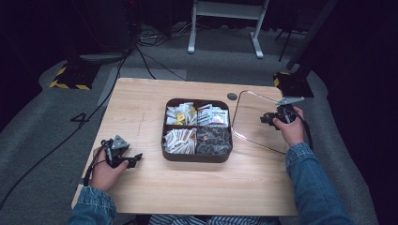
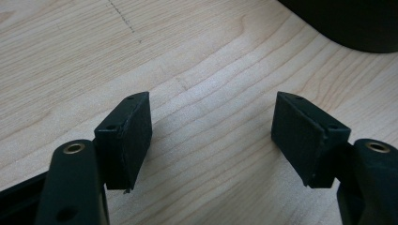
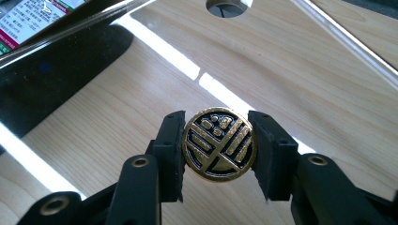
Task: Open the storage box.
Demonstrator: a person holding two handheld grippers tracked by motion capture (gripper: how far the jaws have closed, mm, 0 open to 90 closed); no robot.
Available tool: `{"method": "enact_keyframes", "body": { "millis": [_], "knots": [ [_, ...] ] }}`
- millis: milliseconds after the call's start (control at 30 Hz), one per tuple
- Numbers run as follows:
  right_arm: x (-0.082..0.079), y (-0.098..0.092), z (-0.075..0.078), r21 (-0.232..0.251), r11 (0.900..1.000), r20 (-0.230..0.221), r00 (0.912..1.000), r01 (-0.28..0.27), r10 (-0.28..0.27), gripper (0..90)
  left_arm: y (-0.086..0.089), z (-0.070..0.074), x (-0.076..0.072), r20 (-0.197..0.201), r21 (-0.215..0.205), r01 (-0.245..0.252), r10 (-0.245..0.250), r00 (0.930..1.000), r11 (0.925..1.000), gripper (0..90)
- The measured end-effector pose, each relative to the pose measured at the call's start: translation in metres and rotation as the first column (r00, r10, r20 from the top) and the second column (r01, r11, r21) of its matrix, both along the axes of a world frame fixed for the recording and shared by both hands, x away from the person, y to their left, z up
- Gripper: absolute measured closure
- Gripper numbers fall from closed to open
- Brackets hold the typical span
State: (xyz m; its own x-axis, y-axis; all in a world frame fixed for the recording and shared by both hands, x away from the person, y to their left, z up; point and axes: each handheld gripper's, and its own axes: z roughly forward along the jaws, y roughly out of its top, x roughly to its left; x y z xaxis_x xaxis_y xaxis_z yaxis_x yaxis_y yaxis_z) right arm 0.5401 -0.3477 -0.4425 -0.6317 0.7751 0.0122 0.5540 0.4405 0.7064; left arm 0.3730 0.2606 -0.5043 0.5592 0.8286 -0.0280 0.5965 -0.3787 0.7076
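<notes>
Right gripper (image 3: 218,154) pinching the round black-and-gold knob (image 3: 219,143) of the clear flat lid (image 3: 155,51).

We hold the lid off the table, knob right at our jaws, its pane spreading ahead and leftward toward the dark brown four-compartment box of packets (image 1: 197,157); box lies just beyond the lid's far edge. Left gripper (image 2: 211,136), spread and empty, rests farther off over bare wooden table (image 2: 211,70).
</notes>
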Motion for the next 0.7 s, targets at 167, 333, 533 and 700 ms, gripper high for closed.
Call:
{"method": "enact_keyframes", "body": {
  "millis": [167, 333, 533, 700],
  "knots": [
    [0.001, 0.0, -0.003, -0.021, 1.0, -0.002, 1.0, -0.003, 0.003, 58.5, 0.0, 0.0, 0.0, 0.001, 0.001, 0.0, 0.0, 1.0, 1.0, 29.8],
    [0.002, 0.004, -0.011, -0.036, 0.999, -0.018, 0.9998, -0.005, 0.004, 58.5, 0.0, 0.0, 0.0, 0.001, 0.001, 0.0, 0.0, 1.0, 1.0, 29.8],
    [0.004, 0.007, -0.022, -0.044, 0.999, -0.04, 0.9992, -0.005, 0.003, 58.5, 0.0, 0.0, 0.0, 0.0, 0.0, 0.0, 0.0, 1.0, 1.0, 29.8],
    [0.004, 0.007, -0.027, -0.043, 0.999, -0.048, 0.9989, -0.004, 0.002, 58.5, 0.0, 0.0, 0.0, 0.0, 0.0, 0.0, 0.0, 1.0, 1.0, 29.8]
  ]
}}
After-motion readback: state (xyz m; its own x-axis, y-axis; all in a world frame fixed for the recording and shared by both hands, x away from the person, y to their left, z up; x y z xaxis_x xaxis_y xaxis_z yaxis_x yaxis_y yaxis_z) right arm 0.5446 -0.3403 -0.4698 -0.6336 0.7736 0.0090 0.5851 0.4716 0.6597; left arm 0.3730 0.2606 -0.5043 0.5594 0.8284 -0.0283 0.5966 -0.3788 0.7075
